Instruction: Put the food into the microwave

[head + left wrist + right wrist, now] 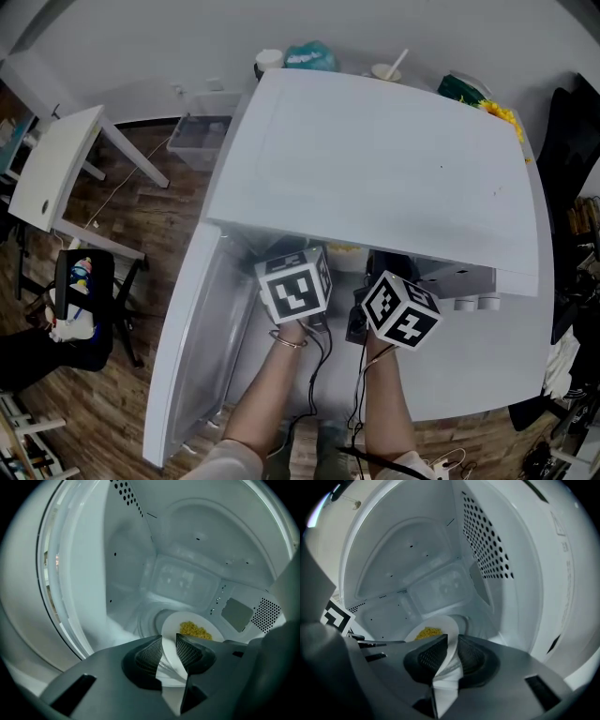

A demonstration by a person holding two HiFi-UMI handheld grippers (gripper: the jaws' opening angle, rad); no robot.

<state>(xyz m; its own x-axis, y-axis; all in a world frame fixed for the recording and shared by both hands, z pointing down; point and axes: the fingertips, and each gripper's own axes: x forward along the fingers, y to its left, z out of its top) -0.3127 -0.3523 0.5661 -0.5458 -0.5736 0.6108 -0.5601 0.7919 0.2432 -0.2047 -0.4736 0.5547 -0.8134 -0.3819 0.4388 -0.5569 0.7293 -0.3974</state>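
Left gripper [169,652], right gripper [452,654] each clamping plate [173,623] rim; food [195,630] sitting on plate, inside microwave [394,159]. Hazard: one gripper releasing first, plate tipping, food sliding off. Hazard: uneven push, plate rim striking side wall [487,545].

Microwave [375,159]: white casing, pale grey-white cavity, side walls dotted with dark vent holes. Plate [171,625]: plain white. Food [195,630]: yellow. Left tongs [169,651] and right tongs [452,652]: dark grey, with cross-hatched pads [150,654]. Marker cubes [294,284]: white faces bearing black square patterns. Floor [112,403]: brown wood planks.
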